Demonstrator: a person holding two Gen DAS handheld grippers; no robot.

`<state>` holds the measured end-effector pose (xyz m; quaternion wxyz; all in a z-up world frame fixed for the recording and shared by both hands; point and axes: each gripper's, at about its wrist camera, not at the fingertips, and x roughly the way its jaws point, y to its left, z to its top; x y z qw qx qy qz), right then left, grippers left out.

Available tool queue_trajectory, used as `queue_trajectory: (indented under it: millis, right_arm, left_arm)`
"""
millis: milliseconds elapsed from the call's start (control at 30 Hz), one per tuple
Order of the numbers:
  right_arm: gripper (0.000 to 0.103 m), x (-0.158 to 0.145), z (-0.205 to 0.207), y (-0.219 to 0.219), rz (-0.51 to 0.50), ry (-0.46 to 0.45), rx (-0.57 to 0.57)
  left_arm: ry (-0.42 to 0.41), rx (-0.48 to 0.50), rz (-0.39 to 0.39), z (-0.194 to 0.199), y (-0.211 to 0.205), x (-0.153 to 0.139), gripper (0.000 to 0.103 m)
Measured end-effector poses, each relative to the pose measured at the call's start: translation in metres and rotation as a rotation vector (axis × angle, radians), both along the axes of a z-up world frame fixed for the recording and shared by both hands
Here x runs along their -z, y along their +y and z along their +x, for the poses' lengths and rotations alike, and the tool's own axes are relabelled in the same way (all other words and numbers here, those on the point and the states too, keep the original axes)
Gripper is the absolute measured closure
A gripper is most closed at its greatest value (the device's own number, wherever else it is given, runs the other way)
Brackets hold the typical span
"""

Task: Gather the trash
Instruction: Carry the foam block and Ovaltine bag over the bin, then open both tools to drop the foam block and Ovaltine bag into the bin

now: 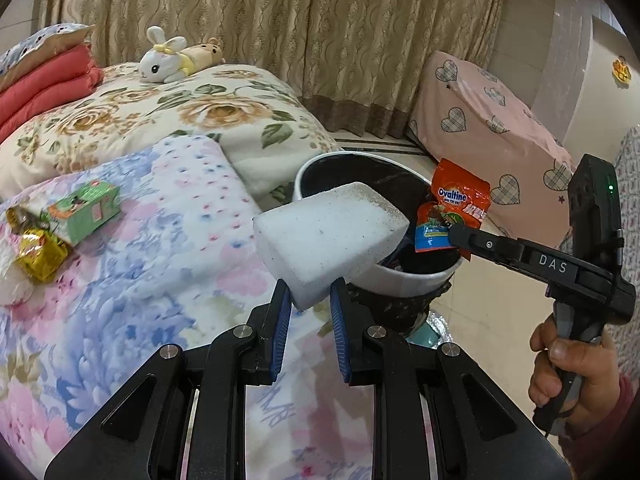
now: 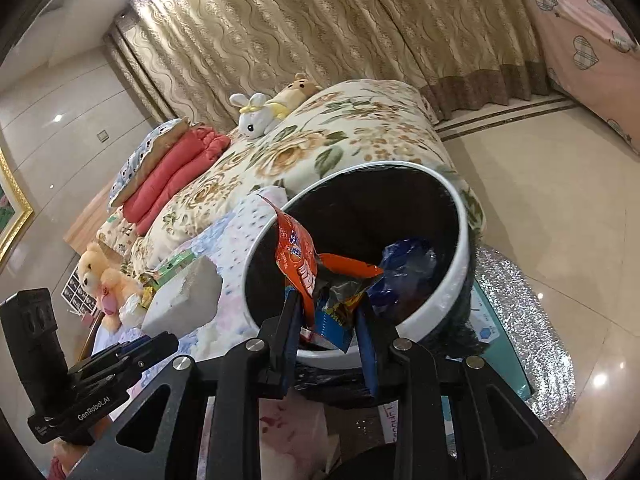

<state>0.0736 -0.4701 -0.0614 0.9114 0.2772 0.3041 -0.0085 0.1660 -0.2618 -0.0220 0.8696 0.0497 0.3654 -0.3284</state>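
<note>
A light, crumbly foam block is being pinched at its lower corner by the left gripper; a crinkly wrapper, clamped in the right gripper, is being held over the bin, at the foam's three o'clock.

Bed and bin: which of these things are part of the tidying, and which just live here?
Job: foam block, Ovaltine wrapper, bin, green box, gold wrappers.

Lying about: bunny, red quilt, teddy, curtains.
</note>
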Motion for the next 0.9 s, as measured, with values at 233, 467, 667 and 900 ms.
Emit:
queue_trajectory:
  millis: [233,467,667,900]
  right_arm:
    - [0.076,0.0,0.002,-0.012,-0.001,0.008,0.01]
    - [0.073,-0.002,0.007,-0.019,-0.011,0.017,0.016]
    - [0.073,-0.001,0.015,-0.024,-0.017,0.033,0.011]
    - [0.072,0.004,0.02,-0.03,-0.01,0.047,0.013]
  left_arm:
    - [-0.003,0.014,0.02,0.004,-0.019,0.0,0.084]
    - [0.004,0.027,0.037,0.01,-0.037,0.001,0.084]
    - [-0.011,0.039,0.064,0.011,-0.049,0.003,0.084]
    - [-0.006,0.056,0.074,0.016,-0.063,0.003,0.084]
